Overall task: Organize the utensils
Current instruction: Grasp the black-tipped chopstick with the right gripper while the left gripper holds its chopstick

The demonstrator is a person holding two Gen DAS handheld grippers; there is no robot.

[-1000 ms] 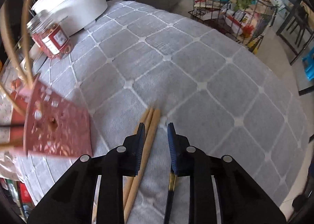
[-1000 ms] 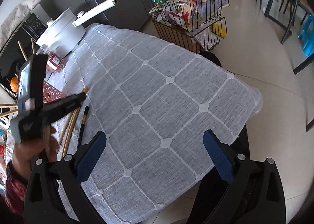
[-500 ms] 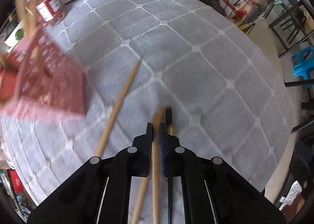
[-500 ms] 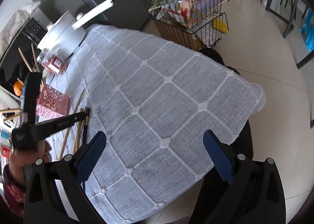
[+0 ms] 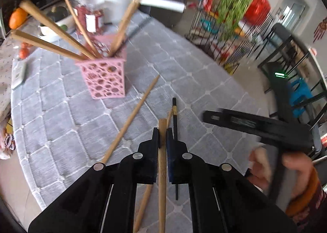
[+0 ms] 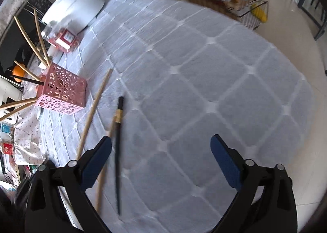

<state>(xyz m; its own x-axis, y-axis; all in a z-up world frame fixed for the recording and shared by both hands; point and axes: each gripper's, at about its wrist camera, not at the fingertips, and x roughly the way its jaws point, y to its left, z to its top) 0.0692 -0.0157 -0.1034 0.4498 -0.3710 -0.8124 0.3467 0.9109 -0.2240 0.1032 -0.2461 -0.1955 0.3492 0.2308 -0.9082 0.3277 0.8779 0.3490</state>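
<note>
Left gripper (image 5: pixel 162 130), bottom centre of its view, is clamped on one wooden chopstick (image 5: pixel 162 171), which is lifted clear of the grey quilted cloth (image 5: pixel 204 81). Right gripper (image 6: pixel 161 149) is seen with jaws wide and closing; nothing is pressed between them. A black chopstick (image 6: pixel 118 151) and two more wooden chopsticks (image 6: pixel 96 106) lie at lower left. A pink holder (image 6: pixel 63 94), already stocked, stands at left.

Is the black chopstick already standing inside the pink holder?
No, the black chopstick lies flat on the grey tablecloth, apart from the pink holder, which holds other chopsticks.
</note>
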